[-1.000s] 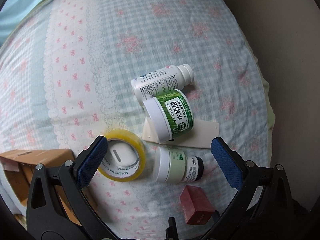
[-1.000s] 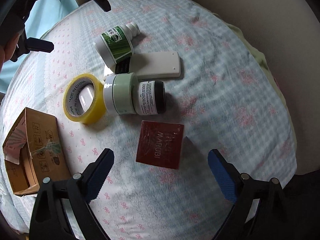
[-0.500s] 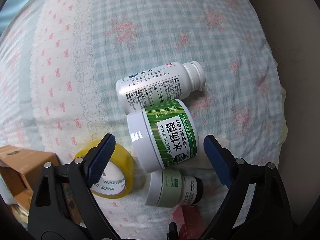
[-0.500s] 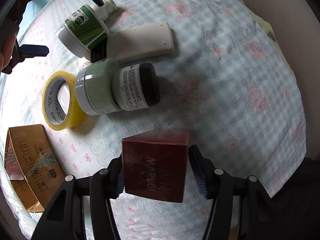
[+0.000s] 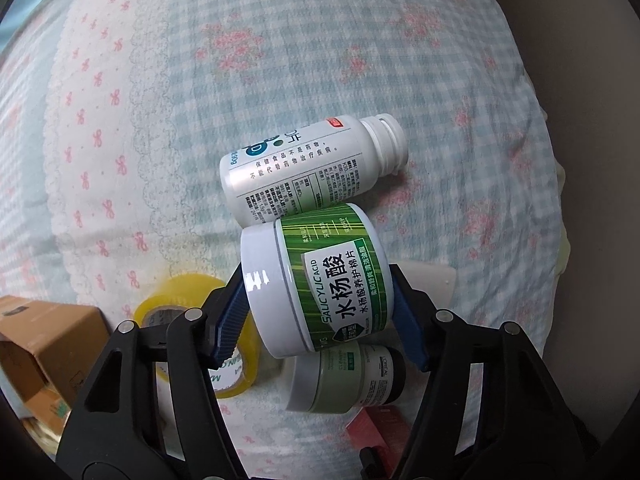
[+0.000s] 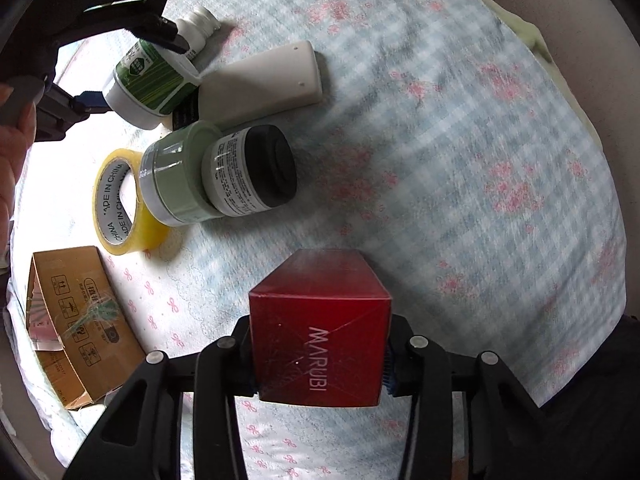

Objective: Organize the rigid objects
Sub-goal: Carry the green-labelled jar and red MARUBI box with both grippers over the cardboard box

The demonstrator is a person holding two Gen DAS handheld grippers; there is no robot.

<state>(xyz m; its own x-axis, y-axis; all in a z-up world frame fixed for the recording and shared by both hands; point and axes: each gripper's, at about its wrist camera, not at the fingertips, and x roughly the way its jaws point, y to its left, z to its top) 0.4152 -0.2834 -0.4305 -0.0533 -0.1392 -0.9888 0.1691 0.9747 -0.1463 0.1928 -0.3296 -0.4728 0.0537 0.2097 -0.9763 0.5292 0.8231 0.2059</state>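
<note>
Red MARUBI box (image 6: 320,332) sat clamped between the two fingers of the right gripper (image 6: 320,360), raised over the checked bedspread (image 6: 460,128). To its left on the bed lay an open cardboard carton (image 6: 76,320). Farther on, a yellow tape roll (image 6: 120,204) lay touching a pale green L'Oreal jar (image 6: 216,172) lying on its side, black end toward the camera. Beyond that jar lay a flat cream-white case (image 6: 264,80).

In the left wrist view, the left gripper (image 5: 320,304) held the green-labelled salicylic acid tub (image 5: 320,280) on its side, blue pads (image 5: 230,320) pressed to lid and base. Below it lay the L'Oreal jar and the tape roll, with the carton at the left edge. Just past the tub, touching it, a white uncapped bottle (image 5: 312,168) lay on the bedspread with its open neck pointing right.
</note>
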